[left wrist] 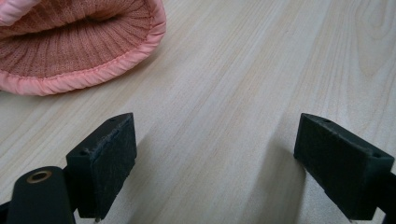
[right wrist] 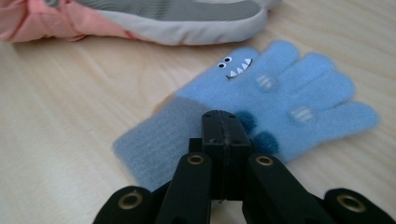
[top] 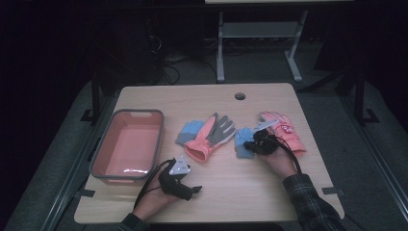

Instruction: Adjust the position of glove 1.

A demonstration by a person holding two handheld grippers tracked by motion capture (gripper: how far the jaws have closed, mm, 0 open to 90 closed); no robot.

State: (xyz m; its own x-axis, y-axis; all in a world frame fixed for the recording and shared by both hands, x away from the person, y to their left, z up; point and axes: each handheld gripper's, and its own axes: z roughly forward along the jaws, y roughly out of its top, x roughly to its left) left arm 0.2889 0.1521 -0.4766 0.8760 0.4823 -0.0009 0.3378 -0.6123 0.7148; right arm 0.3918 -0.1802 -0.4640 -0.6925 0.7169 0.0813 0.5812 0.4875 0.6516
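Blue glove (right wrist: 261, 100) flat on table, just beyond closed fingers (right wrist: 219, 140)

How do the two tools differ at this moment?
The left tool stands open over bare wood, while the right tool is shut. The left tool lies near the pink cuff; the right tool is at a blue glove. Whether the right tool pinches it I cannot tell. Both have black jaws.

Just beyond the left hand-held gripper (left wrist: 215, 158), the pink glove's cuff (left wrist: 79, 46) runs off the frame's top edge (fingers unseen). The right hand-held gripper (top: 257, 143) covers part of a blue glove (top: 242, 139).
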